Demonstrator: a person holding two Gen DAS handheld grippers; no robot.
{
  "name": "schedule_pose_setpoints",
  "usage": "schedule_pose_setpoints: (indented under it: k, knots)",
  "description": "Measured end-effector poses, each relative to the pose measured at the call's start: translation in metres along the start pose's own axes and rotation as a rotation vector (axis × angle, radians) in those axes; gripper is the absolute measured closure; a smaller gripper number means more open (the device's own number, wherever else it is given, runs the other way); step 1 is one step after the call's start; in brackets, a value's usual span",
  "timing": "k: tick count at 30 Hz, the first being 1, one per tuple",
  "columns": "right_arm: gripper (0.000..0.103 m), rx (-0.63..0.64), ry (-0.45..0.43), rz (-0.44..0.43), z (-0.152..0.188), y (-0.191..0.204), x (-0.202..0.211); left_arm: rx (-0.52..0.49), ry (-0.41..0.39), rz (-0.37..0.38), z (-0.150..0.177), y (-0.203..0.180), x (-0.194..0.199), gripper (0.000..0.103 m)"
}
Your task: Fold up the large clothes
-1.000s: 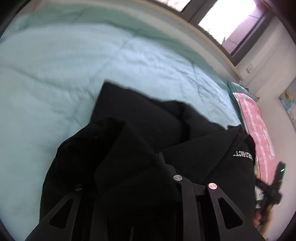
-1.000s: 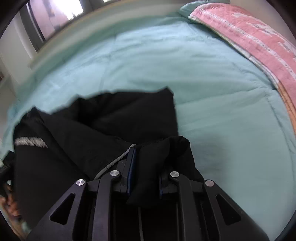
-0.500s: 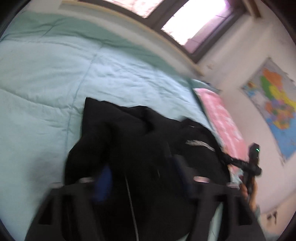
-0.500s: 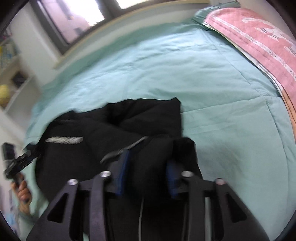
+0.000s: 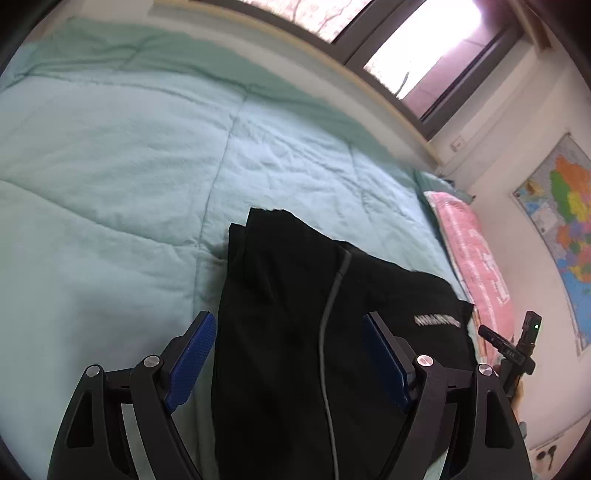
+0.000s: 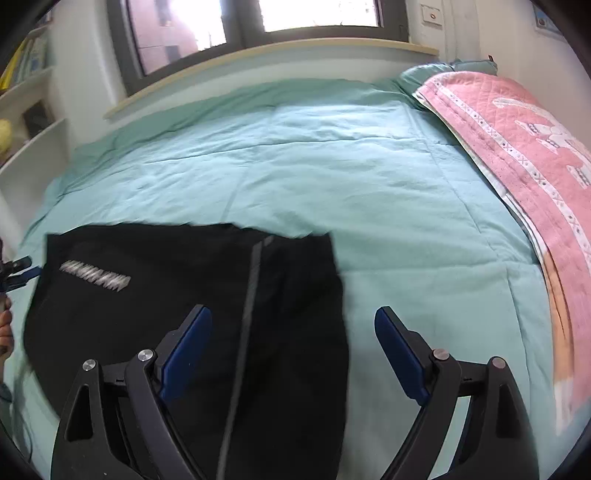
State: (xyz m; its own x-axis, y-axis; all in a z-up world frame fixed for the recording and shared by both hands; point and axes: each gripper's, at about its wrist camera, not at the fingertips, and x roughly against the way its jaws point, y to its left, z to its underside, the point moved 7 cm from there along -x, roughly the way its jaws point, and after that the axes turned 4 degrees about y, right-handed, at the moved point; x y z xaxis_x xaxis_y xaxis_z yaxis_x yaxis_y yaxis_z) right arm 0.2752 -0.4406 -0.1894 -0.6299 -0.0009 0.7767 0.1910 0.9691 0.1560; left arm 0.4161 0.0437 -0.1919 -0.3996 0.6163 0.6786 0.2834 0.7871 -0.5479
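Black garment (image 5: 295, 332), folded into a rough rectangle, lies flat on the near part of a wide mint-green quilt (image 5: 110, 166) that covers the bed and serves as my folding surface. A window (image 6: 258, 22) runs along the far wall above a pale sill. A pink quilted blanket (image 6: 517, 147) lies along the bed's right side, well apart from the garment. On the wall further right hangs a coloured map (image 5: 565, 236).

White lettering (image 6: 94, 278) shows on the garment's upper layer, towards the left in my right-hand view, and a thin grey drawcord (image 5: 328, 321) trails down its middle.

My left gripper (image 5: 291, 350) hangs over the garment with its blue pads (image 5: 192, 354) spread wide; the cloth lies below them, not pinched. My right gripper (image 6: 291, 350) has just been opening and is likewise spread, its left pad over the garment's right part, its right pad over bare quilt, nothing between them held. I judge both let the fabric go so that the fold could settle flat. Next I would probably look for fresh edges to grip for another fold.
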Motion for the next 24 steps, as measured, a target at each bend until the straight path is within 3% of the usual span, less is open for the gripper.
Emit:
schedule_pose_setpoints:
  k: [5, 7, 8, 10, 11, 16, 19, 22, 24]
  knots:
    - [0.012, -0.049, 0.06, -0.077, -0.019, -0.021, -0.041, 0.066, 0.079, 0.068, -0.018, 0.004, -0.035, 0.021]
    - [0.037, -0.053, 0.093, -0.122, -0.019, -0.02, -0.051, 0.077, 0.125, 0.068, -0.019, 0.005, -0.049, 0.022]
    - [0.07, -0.033, 0.099, -0.135, -0.018, -0.017, -0.052, 0.074, 0.13, 0.053, -0.018, 0.006, -0.053, 0.024]
    - [0.076, 0.011, 0.07, -0.063, -0.015, -0.011, -0.044, 0.04, 0.113, -0.012, -0.018, 0.006, -0.053, 0.074]
    - [0.081, 0.033, 0.039, -0.017, -0.014, -0.01, -0.037, 0.025, 0.101, -0.043, -0.017, 0.006, -0.05, 0.09]
    - [0.085, 0.067, -0.097, 0.101, -0.032, 0.003, 0.02, -0.025, -0.053, -0.017, -0.024, -0.017, 0.006, 0.093]
    - [0.086, 0.114, -0.185, 0.211, -0.065, 0.025, 0.05, -0.048, -0.135, -0.043, -0.043, -0.037, 0.035, 0.094]
    - [0.087, 0.115, -0.209, 0.289, -0.098, 0.035, 0.054, -0.004, -0.2, -0.066, -0.071, -0.042, 0.046, 0.094]
    - [0.087, 0.086, -0.178, 0.323, -0.118, 0.032, 0.034, 0.022, -0.197, -0.114, -0.085, -0.037, 0.033, 0.094]
